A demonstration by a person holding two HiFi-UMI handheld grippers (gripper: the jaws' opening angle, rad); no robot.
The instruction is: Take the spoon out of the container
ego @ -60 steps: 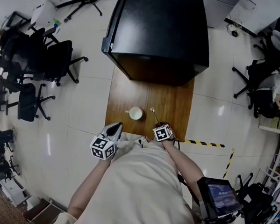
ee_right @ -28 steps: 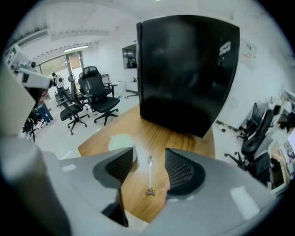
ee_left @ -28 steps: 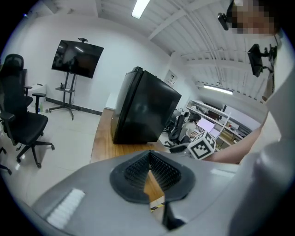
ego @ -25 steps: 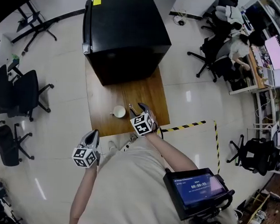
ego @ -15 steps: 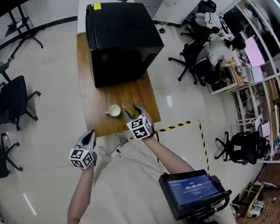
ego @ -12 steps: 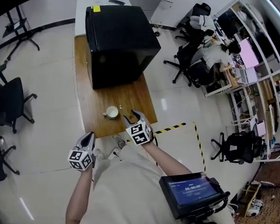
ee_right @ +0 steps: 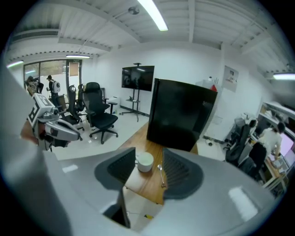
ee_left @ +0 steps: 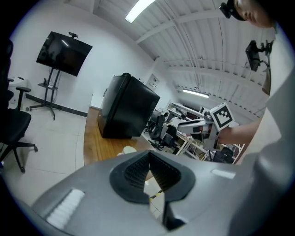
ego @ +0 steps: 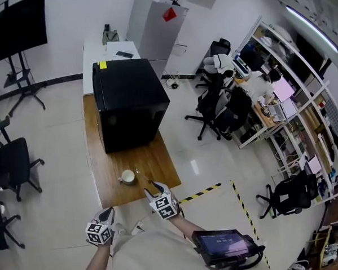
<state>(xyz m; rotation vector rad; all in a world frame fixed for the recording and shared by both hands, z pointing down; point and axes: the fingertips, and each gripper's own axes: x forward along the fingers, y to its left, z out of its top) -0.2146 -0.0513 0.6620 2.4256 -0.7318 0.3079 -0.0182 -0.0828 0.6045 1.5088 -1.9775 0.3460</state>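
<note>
The spoon (ee_right: 161,175) lies flat on the wooden bench (ee_right: 140,183), just right of the white mug (ee_right: 145,162) and outside it. Its bowl end sits beside the mug and its handle runs toward the near edge. The right claw (ego: 158,187) hangs on the near side of the mug, clear of the spoon. Its jaws have just been closing a little but stand apart, gripping nothing. The left claw (ego: 108,211) is clenched empty, off the bench and farther from the mug.

White cup (ego: 128,176), silver spoon (ee_right: 161,174), brown wood-grain table (ego: 156,165), black cabinet (ego: 128,107) (yellow sticker (ego: 103,64) on corner)
</note>
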